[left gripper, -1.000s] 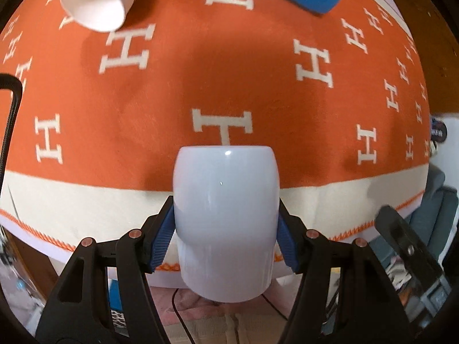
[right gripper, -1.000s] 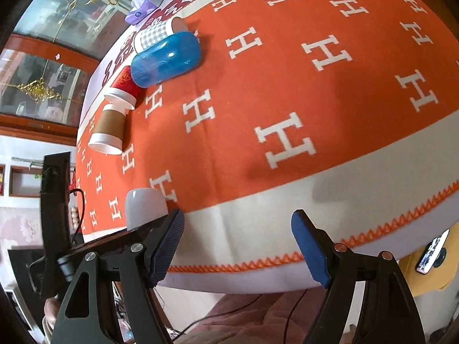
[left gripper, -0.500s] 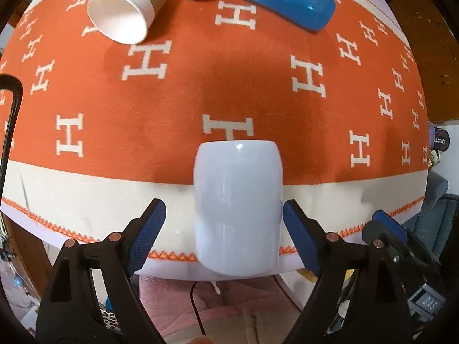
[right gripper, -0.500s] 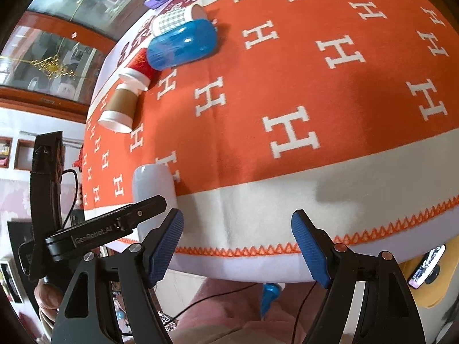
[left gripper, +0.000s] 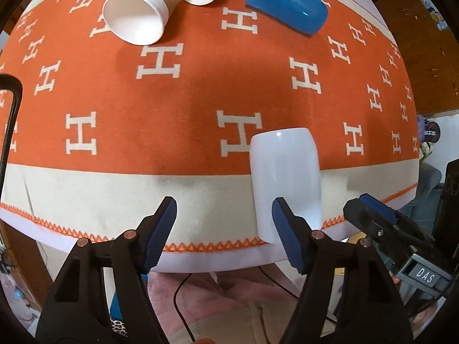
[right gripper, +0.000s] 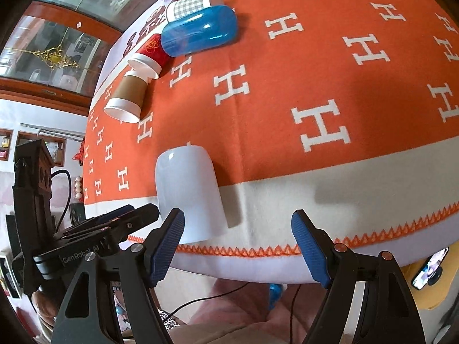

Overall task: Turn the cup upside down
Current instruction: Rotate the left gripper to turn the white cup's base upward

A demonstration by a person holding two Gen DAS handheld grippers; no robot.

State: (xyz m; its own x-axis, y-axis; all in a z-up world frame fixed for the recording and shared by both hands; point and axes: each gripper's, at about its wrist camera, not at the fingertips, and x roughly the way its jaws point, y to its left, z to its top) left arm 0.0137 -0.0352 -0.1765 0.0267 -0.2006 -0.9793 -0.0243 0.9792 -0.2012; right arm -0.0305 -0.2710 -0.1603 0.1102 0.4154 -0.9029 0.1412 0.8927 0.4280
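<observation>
A white cup (left gripper: 285, 177) stands upside down near the front edge of the orange cloth with white H marks (left gripper: 186, 86). It also shows in the right wrist view (right gripper: 188, 192). My left gripper (left gripper: 223, 230) is open and empty, drawn back to the left of the cup, its right finger in front of the cup's lower side. My right gripper (right gripper: 238, 243) is open and empty, in front of the table edge, with the cup behind its left finger.
Several cups lie on their sides at the far side: a brown paper cup (left gripper: 143, 11), a red cup (right gripper: 150, 53), a blue plastic cup (left gripper: 287, 3) and a checked cup (right gripper: 190, 5). The table's front edge (left gripper: 200, 258) is just ahead of both grippers.
My left gripper opened and let go of the white cup, then drew back and to the left. The cup now stands on its own. The right gripper stayed open.
</observation>
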